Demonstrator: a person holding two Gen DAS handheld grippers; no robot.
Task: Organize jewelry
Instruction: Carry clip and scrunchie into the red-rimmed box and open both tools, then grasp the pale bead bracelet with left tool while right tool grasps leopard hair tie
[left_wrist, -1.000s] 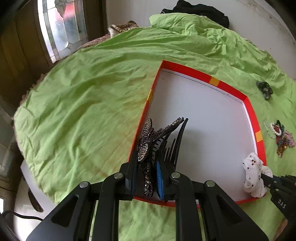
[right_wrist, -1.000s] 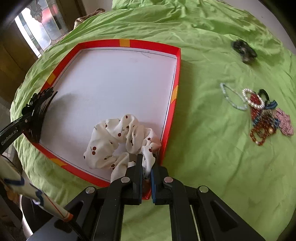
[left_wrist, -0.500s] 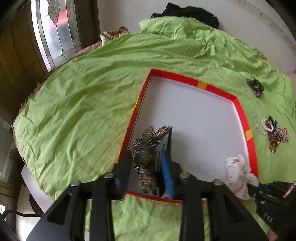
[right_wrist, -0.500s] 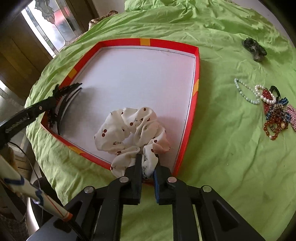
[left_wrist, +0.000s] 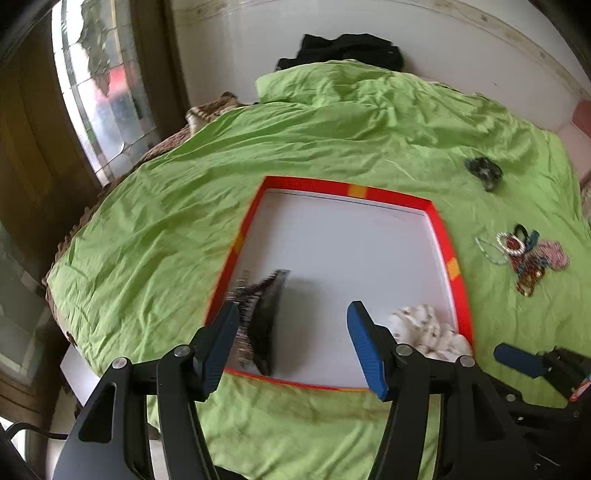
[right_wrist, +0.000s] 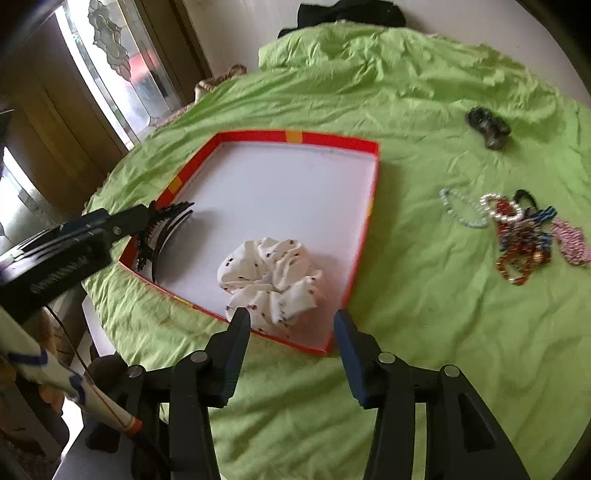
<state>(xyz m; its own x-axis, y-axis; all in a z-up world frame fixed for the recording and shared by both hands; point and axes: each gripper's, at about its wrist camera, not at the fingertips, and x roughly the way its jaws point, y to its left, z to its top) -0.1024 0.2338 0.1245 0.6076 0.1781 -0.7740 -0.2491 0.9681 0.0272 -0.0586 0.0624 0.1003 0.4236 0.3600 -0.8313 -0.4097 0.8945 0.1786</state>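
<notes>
A red-rimmed white tray (left_wrist: 439, 225) (right_wrist: 371, 206) lies on the green cloth. A black jewelled hair comb (left_wrist: 260, 314) (right_wrist: 162, 229) lies in the tray's near left corner. A white cherry-print scrunchie (right_wrist: 271, 277) (left_wrist: 428, 330) lies in the tray's near right part. My left gripper (left_wrist: 291, 332) is open and empty above the comb. My right gripper (right_wrist: 291, 332) is open and empty just behind the scrunchie. A pile of bead bracelets (right_wrist: 517, 232) (left_wrist: 524, 254) and a dark hair clip (right_wrist: 487, 127) (left_wrist: 482, 171) lie on the cloth to the right of the tray.
The green cloth (right_wrist: 443, 332) covers a round table. A stained-glass window (left_wrist: 99, 92) and wooden frame stand at the left. Black clothing (left_wrist: 343, 50) lies at the table's far edge against a white wall.
Both grippers have opened and pulled back. The left let go of the hair comb, the right let go of the scrunchie; both things now lie in the tray.
</notes>
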